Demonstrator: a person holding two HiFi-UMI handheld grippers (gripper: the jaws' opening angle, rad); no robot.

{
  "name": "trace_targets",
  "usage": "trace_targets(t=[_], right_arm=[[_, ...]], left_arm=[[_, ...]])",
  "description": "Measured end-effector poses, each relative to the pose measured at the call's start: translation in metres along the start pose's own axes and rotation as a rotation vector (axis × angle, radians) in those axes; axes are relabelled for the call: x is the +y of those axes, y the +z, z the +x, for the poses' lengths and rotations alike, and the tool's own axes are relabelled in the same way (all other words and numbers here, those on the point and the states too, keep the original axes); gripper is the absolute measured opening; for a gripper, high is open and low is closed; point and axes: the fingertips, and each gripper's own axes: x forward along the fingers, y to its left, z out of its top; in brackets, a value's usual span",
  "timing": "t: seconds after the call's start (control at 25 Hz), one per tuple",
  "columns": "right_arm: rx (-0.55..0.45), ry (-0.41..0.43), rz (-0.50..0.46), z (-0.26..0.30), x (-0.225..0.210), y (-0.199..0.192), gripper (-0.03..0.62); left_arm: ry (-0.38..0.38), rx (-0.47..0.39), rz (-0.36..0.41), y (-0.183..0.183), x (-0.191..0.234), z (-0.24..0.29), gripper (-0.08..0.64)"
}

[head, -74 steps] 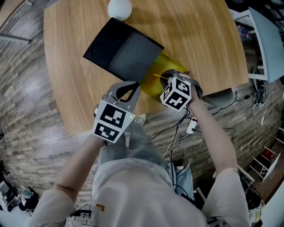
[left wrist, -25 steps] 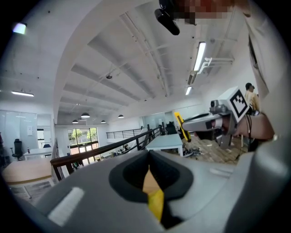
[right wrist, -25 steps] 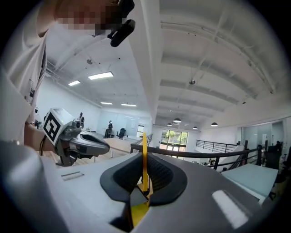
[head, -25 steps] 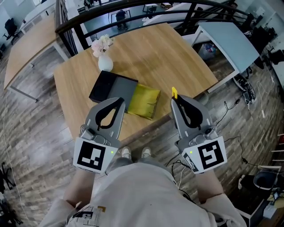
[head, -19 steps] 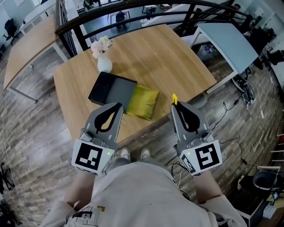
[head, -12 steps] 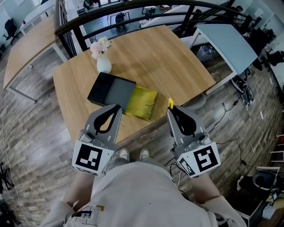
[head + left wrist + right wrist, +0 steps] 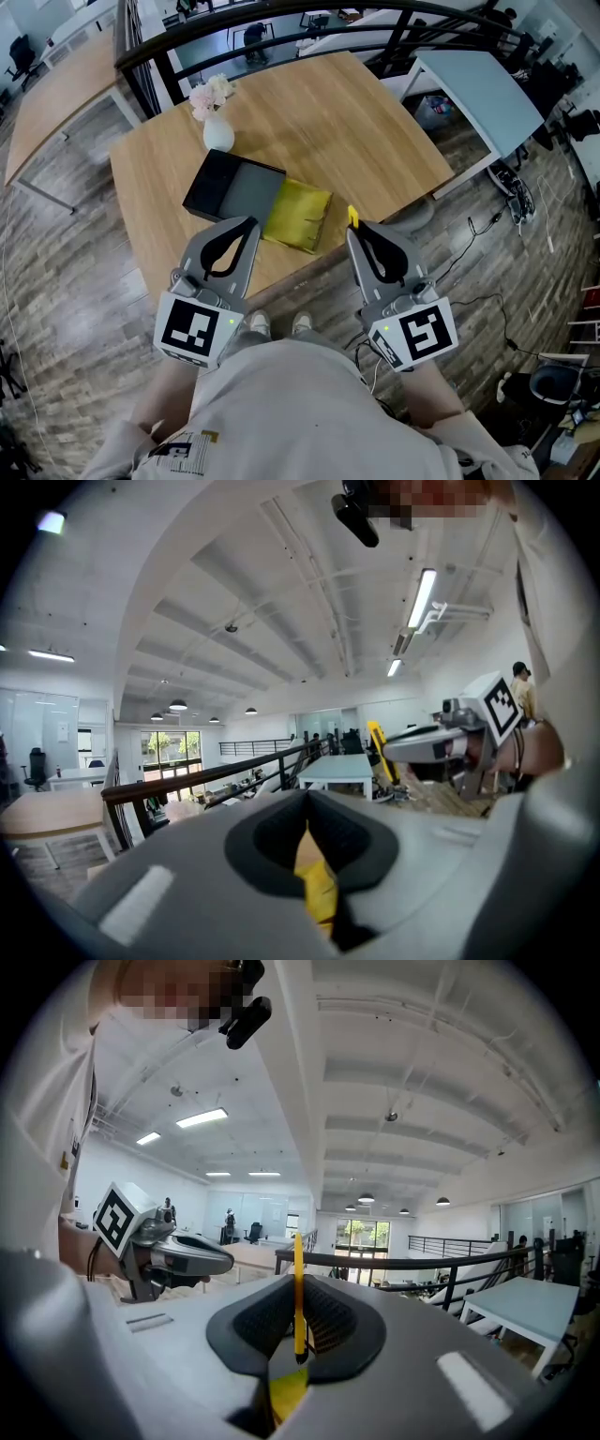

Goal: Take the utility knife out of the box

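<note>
My right gripper (image 7: 360, 234) is clamped on the utility knife (image 7: 298, 1302): the thin yellow blade-body stands upright between the pads, its tip poking out past the jaw ends. It hangs over the near edge of the wooden table (image 7: 375, 122), clear of the black box (image 7: 232, 187), with a yellow cloth (image 7: 298, 215) lying between them and touching the box's open end. My left gripper (image 7: 247, 225) is closed with nothing in it, held level beside the right one, near the box. A white vase (image 7: 217, 134) stands behind the box.
</note>
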Motion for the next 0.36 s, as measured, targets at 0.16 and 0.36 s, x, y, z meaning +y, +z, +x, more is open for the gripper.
trace_targets(t=[0.16, 0.36], right_arm=[[0.009, 0.003, 0.013, 0.0051, -0.002, -0.0032, 0.029], [0.005, 0.014, 0.018, 0.0059, -0.0005, -0.0046, 0.029]], left_arm=[[-0.002, 0.004, -0.003, -0.0023, 0.0008, 0.0013, 0.002], [-0.006, 0.01, -0.006, -0.0056, -0.0009, 0.0019, 0.002]])
